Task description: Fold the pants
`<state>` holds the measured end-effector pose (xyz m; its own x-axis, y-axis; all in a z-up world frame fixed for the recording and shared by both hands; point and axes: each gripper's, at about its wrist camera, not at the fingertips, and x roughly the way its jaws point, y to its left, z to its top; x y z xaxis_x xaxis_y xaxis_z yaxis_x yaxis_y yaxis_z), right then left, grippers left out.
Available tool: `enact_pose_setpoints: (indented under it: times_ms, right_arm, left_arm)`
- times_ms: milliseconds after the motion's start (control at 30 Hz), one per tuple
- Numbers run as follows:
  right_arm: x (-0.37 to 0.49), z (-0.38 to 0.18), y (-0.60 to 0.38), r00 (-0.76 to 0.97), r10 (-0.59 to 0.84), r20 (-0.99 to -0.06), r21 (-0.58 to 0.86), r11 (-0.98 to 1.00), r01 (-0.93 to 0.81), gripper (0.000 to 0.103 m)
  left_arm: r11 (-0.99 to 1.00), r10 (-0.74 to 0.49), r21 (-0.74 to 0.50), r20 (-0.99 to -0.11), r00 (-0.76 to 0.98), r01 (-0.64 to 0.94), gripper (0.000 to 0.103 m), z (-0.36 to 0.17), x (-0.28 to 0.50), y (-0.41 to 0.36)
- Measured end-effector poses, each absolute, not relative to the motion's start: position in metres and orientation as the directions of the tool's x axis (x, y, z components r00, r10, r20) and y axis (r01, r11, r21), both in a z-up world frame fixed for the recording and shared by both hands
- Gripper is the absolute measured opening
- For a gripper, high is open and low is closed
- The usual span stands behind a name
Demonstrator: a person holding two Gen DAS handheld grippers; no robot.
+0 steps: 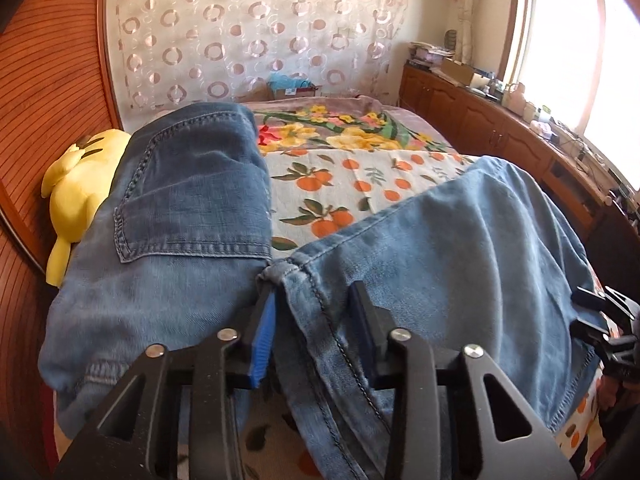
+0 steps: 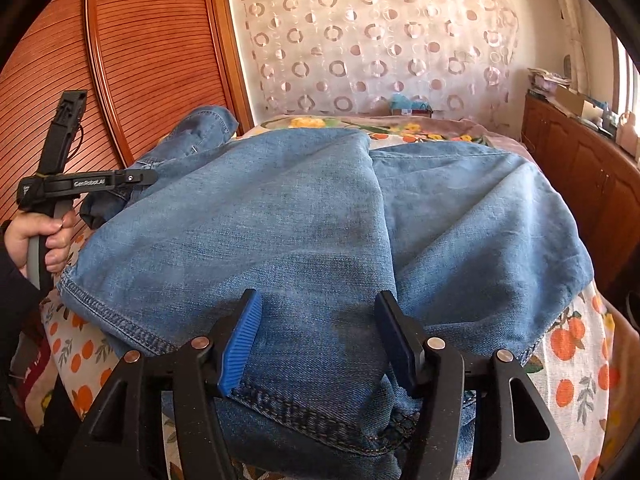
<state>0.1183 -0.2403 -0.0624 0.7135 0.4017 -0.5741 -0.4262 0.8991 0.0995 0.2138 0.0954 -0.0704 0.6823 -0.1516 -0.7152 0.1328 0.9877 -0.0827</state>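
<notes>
Blue denim pants (image 1: 168, 216) lie spread on the bed, the seat with a back pocket at left and a leg (image 1: 460, 248) running right. My left gripper (image 1: 316, 300) is open, its jaws straddling the crotch seam low over the cloth. In the right wrist view the pants (image 2: 320, 220) fill the middle, legs overlapping. My right gripper (image 2: 318, 308) is open over the hem end of the legs, cloth lying between its fingers (image 2: 240, 340). The left gripper (image 2: 132, 178) also shows at far left, held by a hand.
The bed has an orange-print sheet (image 1: 352, 184) and a floral blanket (image 1: 344, 128). A yellow plush toy (image 1: 80, 184) lies by the wooden headboard (image 1: 48, 80). Wooden cabinets (image 1: 500, 136) with clutter run along the right under a window. A curtain (image 2: 380, 40) hangs behind.
</notes>
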Motion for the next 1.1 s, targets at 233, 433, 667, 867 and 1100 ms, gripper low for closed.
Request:
enact_pose_setpoints:
  times_ms: [233, 433, 667, 867, 1100]
  right_arm:
    - [0.115, -0.064, -0.243, 0.715, 0.405, -0.57, 0.104, 0.899, -0.426, 0.061]
    - [0.115, -0.065, -0.243, 0.714, 0.405, -0.571, 0.104, 0.898, -0.426, 0.062]
    - [0.116, -0.065, -0.243, 0.714, 0.407, -0.57, 0.105, 0.898, -0.428, 0.062]
    - [0.116, -0.065, -0.244, 0.713, 0.407, -0.571, 0.105, 0.897, -0.428, 0.062]
    - [0.117, -0.065, -0.244, 0.712, 0.408, -0.571, 0.106, 0.897, -0.429, 0.062]
  left_arm:
    - [0.996, -0.068, -0.002, -0.667, 0.742, 0.089, 0.014, -0.052, 0.209, 0.102]
    - [0.996, -0.087, -0.035, -0.68, 0.728, 0.086, 0.015, -0.046, 0.21, 0.112]
    - [0.991, -0.133, -0.078, -0.692, 0.709, 0.109, 0.037, -0.046, 0.188, 0.103]
    - [0.981, -0.19, -0.105, -0.703, 0.686, 0.165, 0.043, -0.062, 0.147, 0.085]
    - [0.973, -0.222, -0.127, -0.733, 0.643, 0.192, 0.043, -0.085, 0.102, 0.069]
